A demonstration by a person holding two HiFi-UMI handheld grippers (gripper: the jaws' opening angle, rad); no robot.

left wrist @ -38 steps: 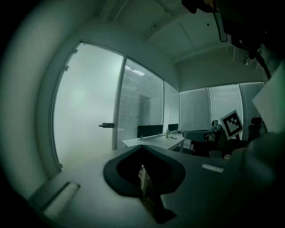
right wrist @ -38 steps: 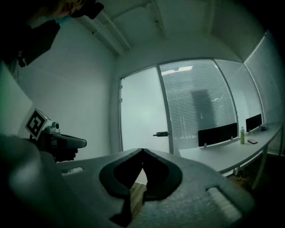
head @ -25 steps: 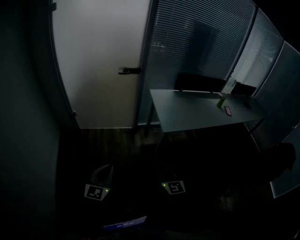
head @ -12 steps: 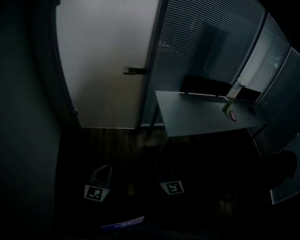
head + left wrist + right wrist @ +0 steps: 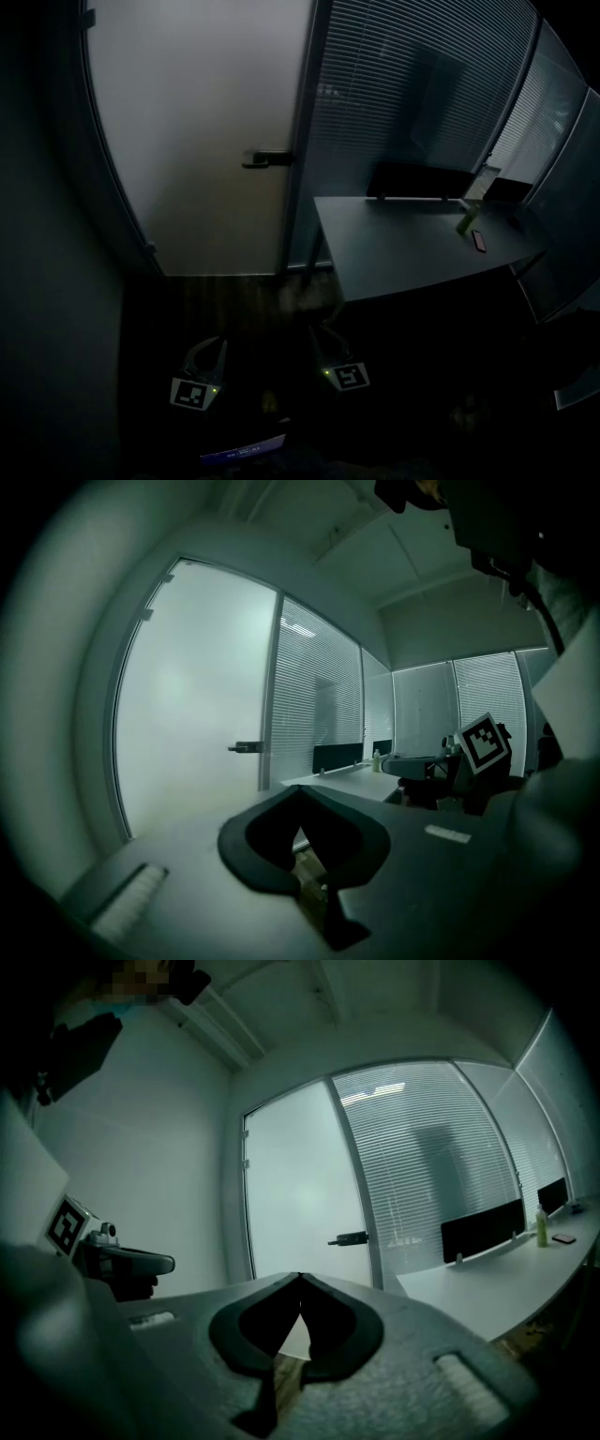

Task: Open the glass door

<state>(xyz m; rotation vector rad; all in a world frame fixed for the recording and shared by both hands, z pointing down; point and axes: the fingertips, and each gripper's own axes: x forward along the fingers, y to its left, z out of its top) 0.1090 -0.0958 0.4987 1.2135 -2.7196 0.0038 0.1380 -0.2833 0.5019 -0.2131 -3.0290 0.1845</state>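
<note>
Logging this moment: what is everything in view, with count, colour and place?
glass door: one, frosted pale grey, ahead at left
door handle: one, dark, at the door's right edge
blinds: several panels, pale grey, in the glass wall right of the door
desk: one, pale grey, in front of the blinds
divider screen: at least one, black, along the desk's far edge
bottle: one, green, on the desk, far right
flat object: one, red, on the desk beside the bottle
floor: dark wood, below the door
left tool: one, dark grey, jaws together, empty
right tool: one, dark grey, jaws together, empty
</note>
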